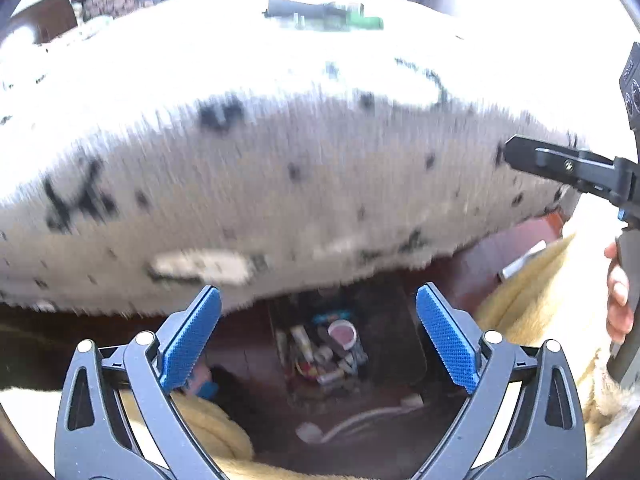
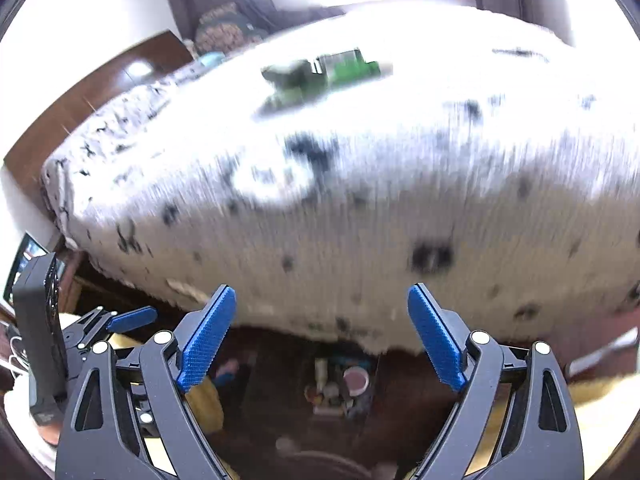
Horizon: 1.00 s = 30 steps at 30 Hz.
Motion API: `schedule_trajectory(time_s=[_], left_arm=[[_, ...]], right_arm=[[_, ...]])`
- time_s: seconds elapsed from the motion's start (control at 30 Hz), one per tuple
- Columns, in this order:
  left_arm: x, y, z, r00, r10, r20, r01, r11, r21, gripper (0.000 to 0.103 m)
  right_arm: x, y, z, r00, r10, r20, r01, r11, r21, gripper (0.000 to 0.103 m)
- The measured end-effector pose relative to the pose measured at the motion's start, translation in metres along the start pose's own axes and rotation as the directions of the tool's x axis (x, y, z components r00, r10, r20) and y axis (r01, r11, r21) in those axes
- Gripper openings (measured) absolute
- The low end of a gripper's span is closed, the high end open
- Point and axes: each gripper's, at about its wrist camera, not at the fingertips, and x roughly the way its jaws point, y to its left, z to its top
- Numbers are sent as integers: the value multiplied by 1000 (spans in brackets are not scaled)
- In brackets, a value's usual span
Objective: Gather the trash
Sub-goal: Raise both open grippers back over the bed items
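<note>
Both views are motion-blurred. Left tongs (image 1: 318,334) gape wide, blue pads (image 1: 191,338) well apart, nothing between them. Right tongs (image 2: 322,336) also wide open and empty.

Below both pairs sits a dark trash bin (image 1: 400,344) on a reddish-brown floor (image 1: 500,256), seen from above. It holds the trash (image 1: 324,354): small tubes, wrappers and a round pink-lidded cup (image 1: 342,334). In the right wrist view the same bin contents (image 2: 340,390) lie between the two pads in the picture, further down, not touched.

Beyond the bin is a bed with a white cover with black speckles (image 1: 280,160), filling most of both views. On its far side lies a dark and green item (image 1: 324,14), too blurred to identify; it shows in the right view too (image 2: 328,74).

A white cable (image 1: 356,420) lies on the floor near the bin. Yellow fuzzy fabric (image 1: 532,292) sits at both lower sides of the left view.

At the right edge of the left view the other tool's black finger (image 1: 560,164) and a person's hand (image 1: 618,292) on its handle are visible. In the right view the left tool (image 2: 44,336) shows at the left edge.
</note>
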Motion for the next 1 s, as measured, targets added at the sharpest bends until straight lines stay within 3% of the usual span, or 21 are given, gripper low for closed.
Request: schedule_trajectory(time_s=[0.3,0.63,0.9,1.0], left_arm=[[-27,26,72,990,96,103,-95,995,-17,94],[4,63,142,974,192,121,-190,981,-29,94],[47,66,180,978,193,79,-190,981,-41,94],[56,64,186,980,188,71,-185,982,-41,94]], right_arm=[[-22,8,89,987,-89,135,106,987,-121,90],[25,-24,158,972,-204,114,213,975,-70,90],[86,-33,193,974,-222,51,225,973,-50,90],[104,-29,202,982,-186,40,187,981,-40,89]])
